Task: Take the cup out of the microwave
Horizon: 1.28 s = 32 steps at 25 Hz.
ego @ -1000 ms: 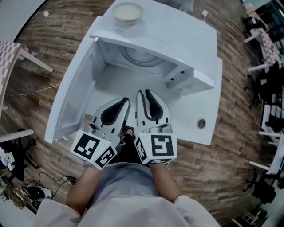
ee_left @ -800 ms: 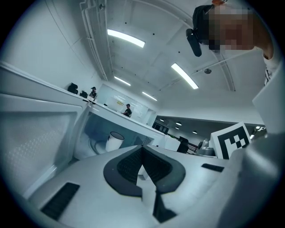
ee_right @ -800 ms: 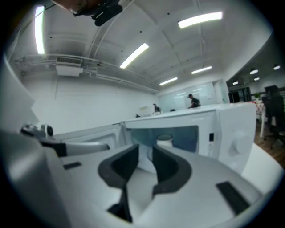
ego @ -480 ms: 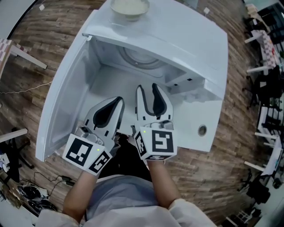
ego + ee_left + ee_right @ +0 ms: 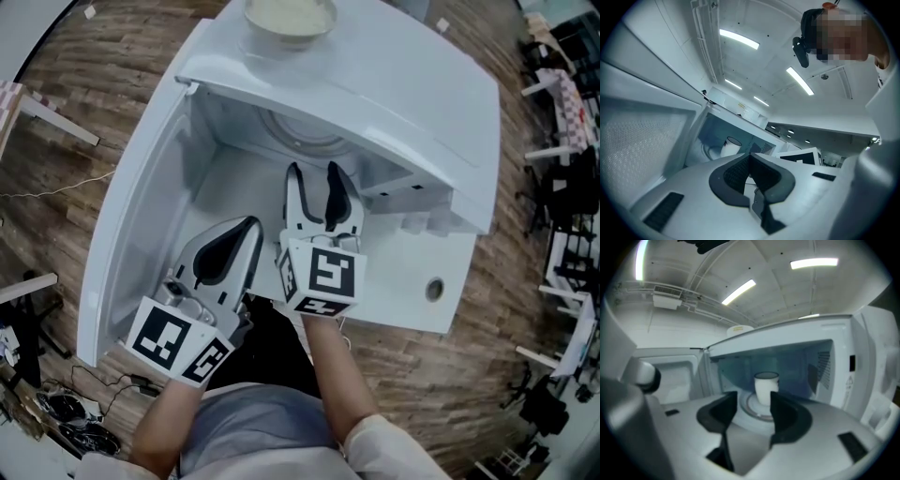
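Note:
A white cup [image 5: 766, 387] stands upright on the turntable [image 5: 752, 406] inside the open white microwave [image 5: 375, 75]. The left gripper view shows the cup [image 5: 729, 146] too; the microwave's top hides it from the head view. My right gripper [image 5: 753, 401] points at the cup from just outside the cavity mouth. Its jaws have just been opening, they stand apart, and nothing is between them. In the head view the right gripper [image 5: 317, 173] reaches under the microwave's front edge. My left gripper [image 5: 251, 227] sits lower left by the door, its pads [image 5: 740, 171] meeting at the tips.
The microwave door [image 5: 131, 216] hangs open to the left. A shallow bowl [image 5: 291, 14] rests on top of the microwave. The microwave stands on a white table [image 5: 412, 291] with a round hole. Wooden floor surrounds it, with chairs [image 5: 572, 131] at the right and cables lower left.
Both grippers have moved forward and down toward the microwave opening, the right one farther. The right jaws have spread apart. The left jaws stay together.

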Available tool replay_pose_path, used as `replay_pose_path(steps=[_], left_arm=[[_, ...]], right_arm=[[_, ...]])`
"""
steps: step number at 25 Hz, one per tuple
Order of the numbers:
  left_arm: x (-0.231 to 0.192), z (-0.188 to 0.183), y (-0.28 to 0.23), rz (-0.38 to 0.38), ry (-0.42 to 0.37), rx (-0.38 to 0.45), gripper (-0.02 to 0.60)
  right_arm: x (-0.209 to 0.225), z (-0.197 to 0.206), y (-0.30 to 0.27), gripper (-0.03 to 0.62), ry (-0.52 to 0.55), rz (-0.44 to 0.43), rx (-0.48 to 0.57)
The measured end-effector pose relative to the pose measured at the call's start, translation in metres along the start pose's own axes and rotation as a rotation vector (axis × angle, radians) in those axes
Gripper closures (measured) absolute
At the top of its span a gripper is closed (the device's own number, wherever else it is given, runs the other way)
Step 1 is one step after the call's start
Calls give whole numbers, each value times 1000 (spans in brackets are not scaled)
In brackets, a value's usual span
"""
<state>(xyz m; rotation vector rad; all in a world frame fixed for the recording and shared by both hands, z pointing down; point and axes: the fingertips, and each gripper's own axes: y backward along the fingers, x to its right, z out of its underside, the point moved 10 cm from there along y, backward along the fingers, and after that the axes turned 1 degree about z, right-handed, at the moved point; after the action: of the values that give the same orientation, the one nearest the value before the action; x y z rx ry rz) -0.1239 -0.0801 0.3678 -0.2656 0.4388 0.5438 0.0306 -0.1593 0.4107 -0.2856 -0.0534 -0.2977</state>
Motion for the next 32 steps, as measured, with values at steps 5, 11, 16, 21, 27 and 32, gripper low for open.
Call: replay_pose_path(steps=[5, 11, 16, 21, 27, 32], left_arm=[[-8, -2, -2, -3, 6, -6, 572], [-14, -5, -8, -3, 48, 1, 572], [-18, -7, -13, -2, 74, 1, 572], [-25, -5, -16, 4, 96, -11, 572], [-28, -7, -22, 28, 74, -28, 572], [-36, -5, -22, 16, 97, -31, 572]], right_arm=[[3, 3, -21, 345, -9, 15, -3], [7, 7, -44, 307, 2, 20, 25], [8, 11, -63, 283, -8, 36, 27], [13, 14, -79, 253, -27, 71, 8], [21, 13, -100, 212, -49, 86, -12], [24, 11, -114, 206, -57, 99, -31]])
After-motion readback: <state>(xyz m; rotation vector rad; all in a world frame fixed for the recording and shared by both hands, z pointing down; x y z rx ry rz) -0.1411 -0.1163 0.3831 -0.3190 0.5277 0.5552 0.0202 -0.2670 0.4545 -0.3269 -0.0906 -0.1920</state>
